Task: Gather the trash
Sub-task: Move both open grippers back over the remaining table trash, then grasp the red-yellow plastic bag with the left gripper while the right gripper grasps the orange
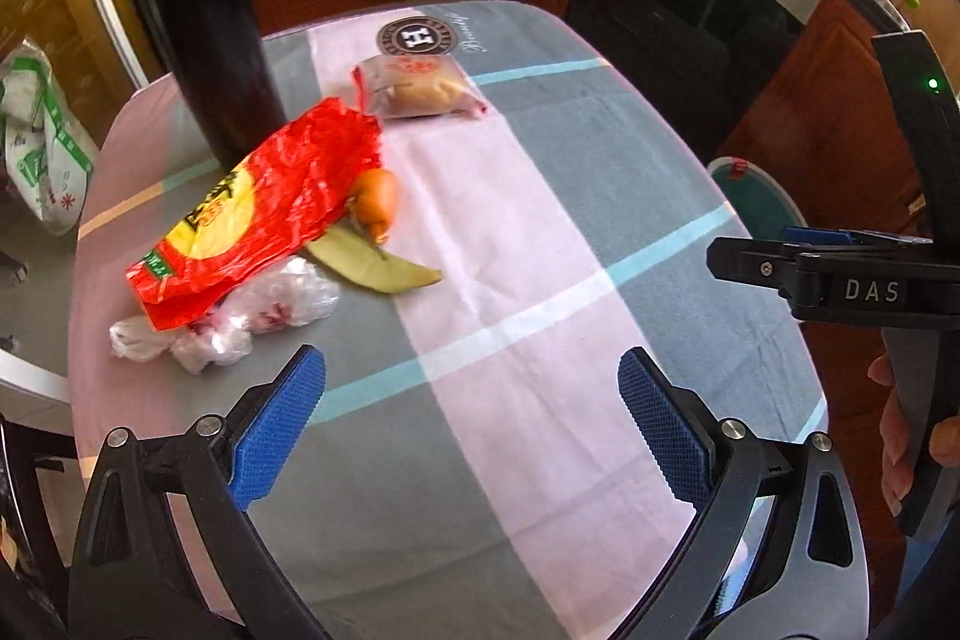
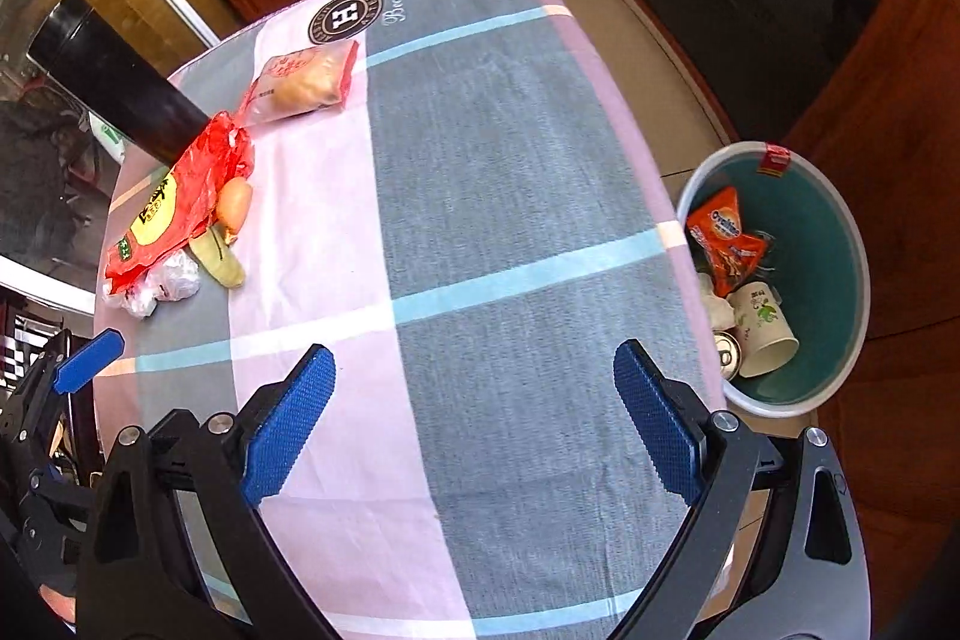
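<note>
Blue ribbed pads (image 1: 279, 427) of the left tool (image 1: 474, 430) are seen nearest, spread wide apart and holding nothing above the checked cloth of the desk (image 1: 540, 232). The right tool (image 2: 474, 424) is likewise spread open and empty over the desk's near edge.

Remaining trash is gathered at the far left of the desk: a red plastic bag (image 1: 258, 214) lies crumpled over a clear plastic wrap (image 1: 240, 322), with a banana peel (image 1: 372, 265) and an orange-brown fruit piece (image 1: 378, 202) touching its edge. A sealed snack packet (image 1: 414, 88) lies apart, further back.

A green bin (image 2: 840, 244) is seen on the floor just beside the desk's right edge, already holding an orange wrapper (image 2: 723, 238), a paper cup (image 2: 762, 328) and a can (image 2: 727, 352). Both tools appear to be kept open in readiness for the next pick.

A tall black cylinder (image 1: 198, 16) stands directly behind the red bag and may crowd any reach from that side.
</note>
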### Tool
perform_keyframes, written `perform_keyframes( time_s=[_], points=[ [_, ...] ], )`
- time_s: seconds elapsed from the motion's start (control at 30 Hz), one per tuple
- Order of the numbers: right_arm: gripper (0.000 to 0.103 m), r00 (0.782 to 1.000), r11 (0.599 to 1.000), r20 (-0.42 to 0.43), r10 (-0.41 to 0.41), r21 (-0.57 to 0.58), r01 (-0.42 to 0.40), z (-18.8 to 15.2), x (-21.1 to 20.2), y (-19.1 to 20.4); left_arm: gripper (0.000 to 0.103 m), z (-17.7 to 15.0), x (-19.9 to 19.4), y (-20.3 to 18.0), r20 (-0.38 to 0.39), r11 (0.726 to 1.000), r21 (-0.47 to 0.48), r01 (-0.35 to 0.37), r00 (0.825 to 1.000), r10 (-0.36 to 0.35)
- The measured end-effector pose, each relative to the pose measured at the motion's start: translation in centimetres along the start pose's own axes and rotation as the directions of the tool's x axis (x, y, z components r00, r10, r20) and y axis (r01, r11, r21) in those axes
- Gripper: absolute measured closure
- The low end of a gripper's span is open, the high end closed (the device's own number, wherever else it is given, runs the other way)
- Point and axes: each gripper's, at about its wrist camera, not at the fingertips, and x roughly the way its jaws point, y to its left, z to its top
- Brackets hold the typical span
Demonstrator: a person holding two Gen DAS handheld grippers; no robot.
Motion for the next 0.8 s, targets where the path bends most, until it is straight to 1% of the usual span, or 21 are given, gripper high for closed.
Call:
perform_keyframes(
  time_s=[0.17, 0.23, 0.37, 0.5, 0.6, 0.7, 0.8],
  points=[
    [0.013, 1.0, 0.999, -0.009, 0.009, -0.048, -0.01, 1.0, 1.1, 3.6, 0.005, -0.4, 0.0, 5.2, 0.005, 0.996, -0.086, -0.032, 0.999, 0.032],
    [0.013, 1.0, 0.998, -0.016, 0.016, -0.067, -0.017, 1.4, 1.7, 4.9, 0.005, -0.3, 0.0, 7.1, 0.008, 0.992, -0.111, -0.054, 0.998, 0.055],
    [0.013, 0.999, 0.994, -0.031, 0.016, -0.11, -0.019, 2.1, 2.9, 7.4, 0.005, 0.2, 0.3, 10.6, 0.005, 0.986, -0.151, -0.073, 0.997, 0.074],
    [0.013, 0.999, 0.99, -0.047, 0.012, -0.142, -0.019, 3.2, 4.3, 9.5, 0.005, 1.5, 0.5, 13.5, 0.013, 0.984, -0.135, -0.118, 0.993, 0.121],
    [0.013, 0.998, 0.987, -0.057, 0.013, -0.157, -0.021, 4.2, 5.4, 10.8, 0.005, 2.7, 1.6, 15.6, 0.004, 0.983, -0.123, -0.134, 0.991, 0.135],
    [0.013, 0.998, 0.986, -0.067, 0.019, -0.163, -0.029, 5.3, 6.6, 12.1, 0.005, 3.7, 3.3, 17.2, -0.015, 0.989, -0.101, -0.112, 0.994, 0.111],
    [0.013, 0.997, 0.985, -0.066, 0.026, -0.171, -0.037, 6.3, 7.6, 13.4, 0.005, 4.5, 5.4, 17.9, -0.045, 0.994, -0.072, -0.079, 0.996, 0.076]
  ],
)
